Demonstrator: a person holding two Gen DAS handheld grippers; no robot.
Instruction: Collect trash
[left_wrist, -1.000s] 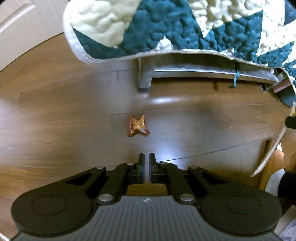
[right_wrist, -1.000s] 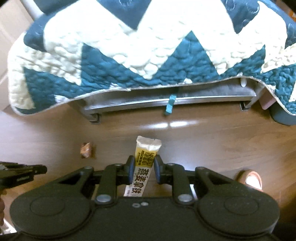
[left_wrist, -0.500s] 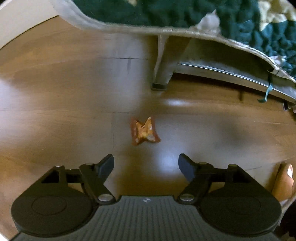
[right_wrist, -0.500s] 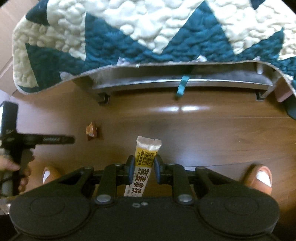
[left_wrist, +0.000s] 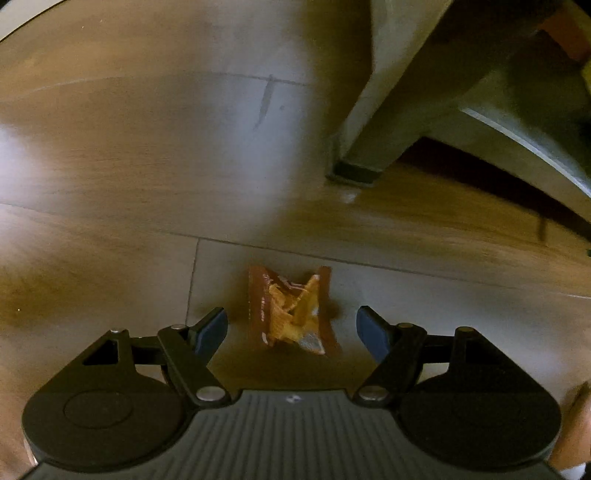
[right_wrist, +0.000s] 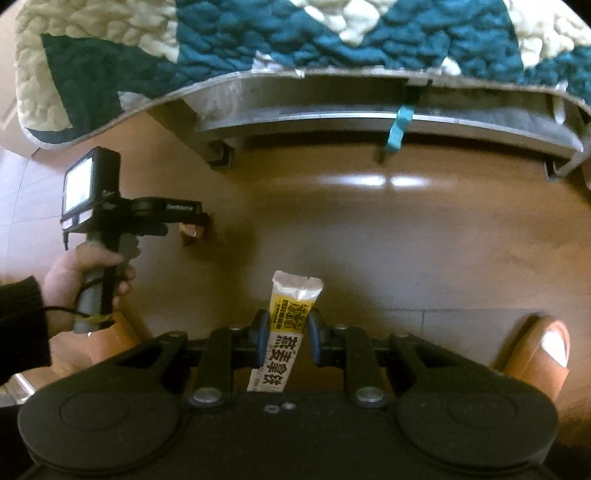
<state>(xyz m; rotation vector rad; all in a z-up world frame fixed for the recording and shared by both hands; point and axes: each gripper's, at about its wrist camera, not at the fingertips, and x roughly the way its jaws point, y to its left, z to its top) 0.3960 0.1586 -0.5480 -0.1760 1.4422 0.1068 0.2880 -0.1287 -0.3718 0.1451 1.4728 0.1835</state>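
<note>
Two bits of trash are in my sight, and one is already caught. My right gripper (right_wrist: 285, 334) is clenched on the yellow snack wrapper (right_wrist: 285, 332), which sticks out from between the pads, so that one is picked up. The other bit, a crumpled brown wrapper (left_wrist: 291, 312), lies flat on the wooden floor (left_wrist: 129, 184). My left gripper (left_wrist: 291, 328) hangs right over it, pointing down, with its jaws spread wide and a pad on each side of the wrapper. The pads do not touch it yet. I think I need to go a little lower and then squeeze. I see no bin or bag, so I cannot tell where both bits will go after that. Close by stands the grey bed leg (left_wrist: 373, 122), a bit past the brown wrapper, and I think it is far enough not to bump me. A blue and cream quilt (right_wrist: 258, 40) hangs over the bed edge. My hand (right_wrist: 88, 273) holds the left gripper's handle. My orange slipper (right_wrist: 535, 350) is on the floor, well apart from the wrapper.
</note>
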